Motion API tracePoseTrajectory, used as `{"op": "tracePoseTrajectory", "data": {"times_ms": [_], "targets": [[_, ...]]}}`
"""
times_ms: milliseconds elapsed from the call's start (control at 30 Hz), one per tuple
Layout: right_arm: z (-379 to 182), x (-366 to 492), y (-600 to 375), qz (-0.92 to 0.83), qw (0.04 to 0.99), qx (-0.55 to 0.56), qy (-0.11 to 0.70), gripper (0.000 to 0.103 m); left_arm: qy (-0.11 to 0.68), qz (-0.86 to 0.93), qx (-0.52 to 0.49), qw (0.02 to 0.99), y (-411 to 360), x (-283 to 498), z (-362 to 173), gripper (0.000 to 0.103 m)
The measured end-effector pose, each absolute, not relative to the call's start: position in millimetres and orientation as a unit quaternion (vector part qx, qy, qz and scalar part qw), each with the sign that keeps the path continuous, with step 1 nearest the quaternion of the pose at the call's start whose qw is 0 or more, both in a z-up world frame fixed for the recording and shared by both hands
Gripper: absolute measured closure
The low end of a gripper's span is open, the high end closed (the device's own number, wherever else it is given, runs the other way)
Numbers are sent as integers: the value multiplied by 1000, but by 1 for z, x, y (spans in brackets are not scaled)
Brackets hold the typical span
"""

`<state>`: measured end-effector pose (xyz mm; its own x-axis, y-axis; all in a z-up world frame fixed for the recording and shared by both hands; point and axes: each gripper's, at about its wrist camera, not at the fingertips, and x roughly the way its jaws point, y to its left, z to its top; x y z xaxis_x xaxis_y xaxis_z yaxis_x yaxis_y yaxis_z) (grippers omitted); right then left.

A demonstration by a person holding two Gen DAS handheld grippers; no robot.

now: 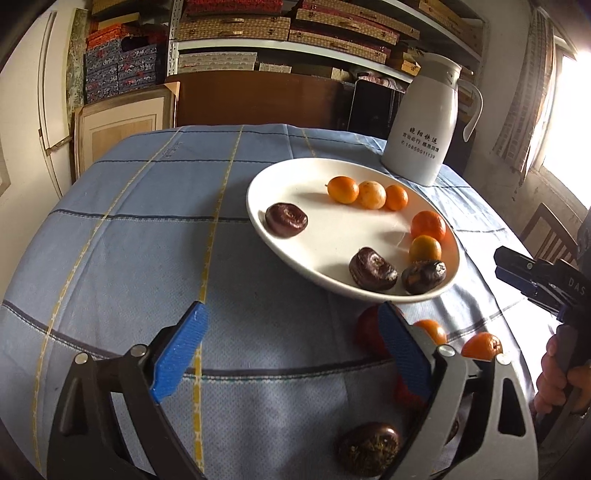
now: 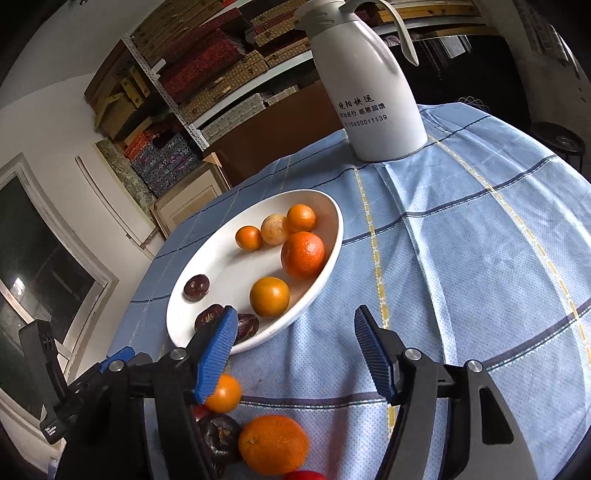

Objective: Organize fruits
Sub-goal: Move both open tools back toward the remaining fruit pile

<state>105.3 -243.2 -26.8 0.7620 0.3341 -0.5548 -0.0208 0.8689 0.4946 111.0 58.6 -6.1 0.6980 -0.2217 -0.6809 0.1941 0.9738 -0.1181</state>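
A white plate (image 1: 258, 177) (image 2: 229, 266) on the blue checked cloth holds several oranges (image 1: 343, 189) (image 2: 303, 254) and three dark brown fruits (image 1: 286, 219) (image 2: 197, 287). My left gripper (image 1: 293, 314) is open over bare cloth just in front of the plate, nothing between its fingers. Beside its right finger lie a red fruit (image 1: 365, 328), two oranges (image 1: 482, 345) and a dark fruit (image 1: 369, 448). My right gripper (image 2: 297, 317) is open at the plate's near rim, empty. Below it on the cloth sit two oranges (image 2: 273, 443) and a dark fruit (image 2: 218, 435).
A tall white jug (image 1: 424, 122) (image 2: 373, 92) stands behind the plate near the table's far edge. A hand (image 1: 557, 376) grips the right tool at the far right of the left wrist view. Shelves of boxes (image 1: 236, 26) fill the wall behind the table.
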Motion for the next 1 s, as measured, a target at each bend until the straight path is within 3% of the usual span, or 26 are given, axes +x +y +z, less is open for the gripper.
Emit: {"op": "tracePoseTrajectory", "data": {"times_ms": [700, 767, 1000], "targets": [[-31, 79, -240, 118, 903, 237, 338, 34, 391, -151, 62, 906, 6, 114, -25, 12], [-31, 79, -239, 119, 903, 237, 338, 34, 399, -138, 72, 904, 6, 119, -31, 8], [-31, 79, -241, 121, 902, 242, 336, 34, 401, -84, 56, 910, 41, 112, -28, 7]]}}
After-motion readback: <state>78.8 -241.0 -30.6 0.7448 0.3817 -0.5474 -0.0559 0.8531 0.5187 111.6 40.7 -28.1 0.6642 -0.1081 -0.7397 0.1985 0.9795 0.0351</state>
